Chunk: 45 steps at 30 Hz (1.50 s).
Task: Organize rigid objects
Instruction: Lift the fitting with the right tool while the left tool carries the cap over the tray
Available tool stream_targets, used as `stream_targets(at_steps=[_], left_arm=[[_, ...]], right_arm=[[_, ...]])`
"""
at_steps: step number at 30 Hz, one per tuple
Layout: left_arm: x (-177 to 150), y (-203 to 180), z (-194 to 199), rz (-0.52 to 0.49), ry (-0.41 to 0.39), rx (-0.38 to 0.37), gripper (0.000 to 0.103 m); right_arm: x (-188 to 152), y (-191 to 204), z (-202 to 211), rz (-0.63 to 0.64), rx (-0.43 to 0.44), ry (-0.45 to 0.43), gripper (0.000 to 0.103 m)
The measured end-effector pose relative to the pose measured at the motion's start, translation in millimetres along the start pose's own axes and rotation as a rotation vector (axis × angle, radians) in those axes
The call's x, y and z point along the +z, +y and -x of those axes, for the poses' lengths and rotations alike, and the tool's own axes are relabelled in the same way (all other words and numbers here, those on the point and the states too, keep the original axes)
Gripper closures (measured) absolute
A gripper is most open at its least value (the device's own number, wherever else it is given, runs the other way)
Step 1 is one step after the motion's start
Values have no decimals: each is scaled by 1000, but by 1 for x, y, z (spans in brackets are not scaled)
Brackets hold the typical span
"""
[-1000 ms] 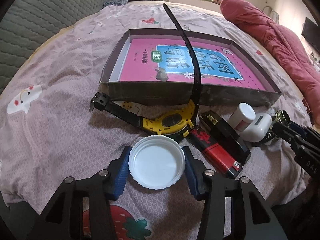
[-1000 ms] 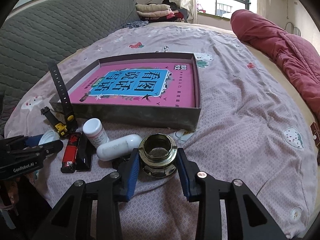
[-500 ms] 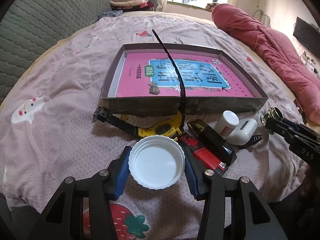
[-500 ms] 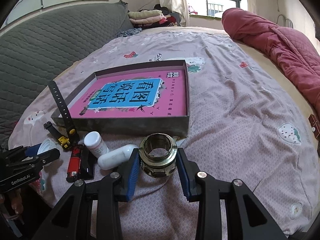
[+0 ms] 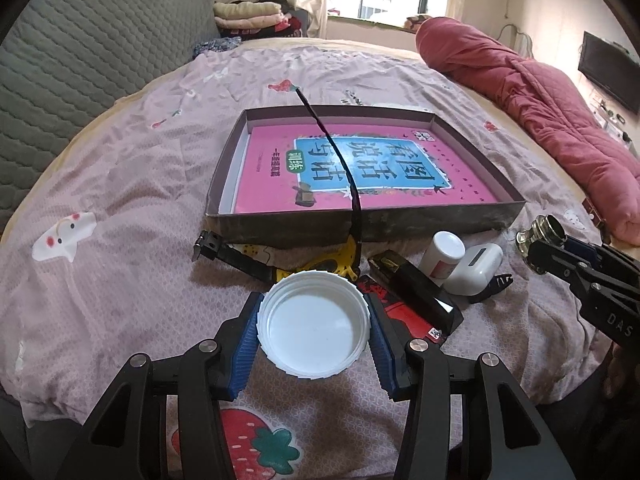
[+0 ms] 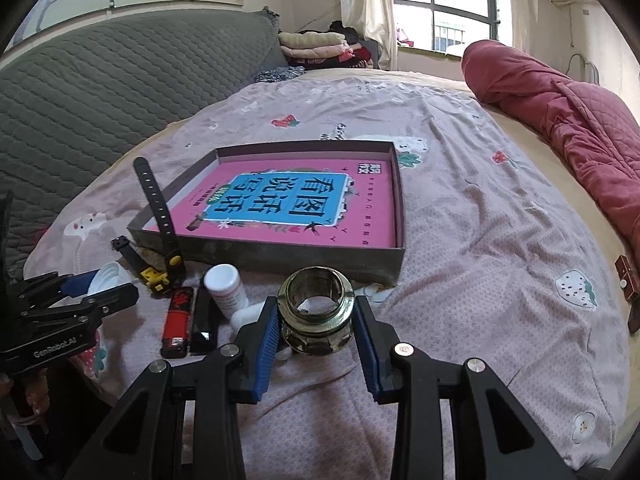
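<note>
My left gripper is shut on a white plastic lid, held above the bedspread with its hollow side up. My right gripper is shut on a brass pipe fitting, also clear of the bed. A shallow cardboard box holding a pink book lies just beyond both. In front of its near wall lie a yellow and black watch with one strap sticking up, a red lighter, a black lighter, a small white bottle and a white earbud case.
The bed carries a pink patterned sheet. A red quilt lies rolled along the right side, and a grey quilted headboard stands at the left. Folded clothes are stacked by the window.
Both grippers have risen with their objects and tilted up a little, so the box and items look farther away and lower in view. Both grips are unchanged.
</note>
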<state>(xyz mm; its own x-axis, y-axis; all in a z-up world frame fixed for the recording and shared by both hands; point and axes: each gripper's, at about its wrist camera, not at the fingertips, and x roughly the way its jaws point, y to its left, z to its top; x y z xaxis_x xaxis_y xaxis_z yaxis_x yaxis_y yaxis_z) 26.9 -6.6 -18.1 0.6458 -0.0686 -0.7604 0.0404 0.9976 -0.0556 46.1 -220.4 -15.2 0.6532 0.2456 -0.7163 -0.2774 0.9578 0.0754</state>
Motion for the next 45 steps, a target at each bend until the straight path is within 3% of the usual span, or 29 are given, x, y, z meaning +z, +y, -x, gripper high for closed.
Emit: stream_targets(at_steps=[25, 45], left_arm=[[8, 1, 21, 8, -74, 1, 52], [54, 13, 35, 33, -127, 15, 52]], right_arm=[[11, 30, 21, 51, 47, -93, 66], [45, 20, 30, 45, 28, -212, 66]])
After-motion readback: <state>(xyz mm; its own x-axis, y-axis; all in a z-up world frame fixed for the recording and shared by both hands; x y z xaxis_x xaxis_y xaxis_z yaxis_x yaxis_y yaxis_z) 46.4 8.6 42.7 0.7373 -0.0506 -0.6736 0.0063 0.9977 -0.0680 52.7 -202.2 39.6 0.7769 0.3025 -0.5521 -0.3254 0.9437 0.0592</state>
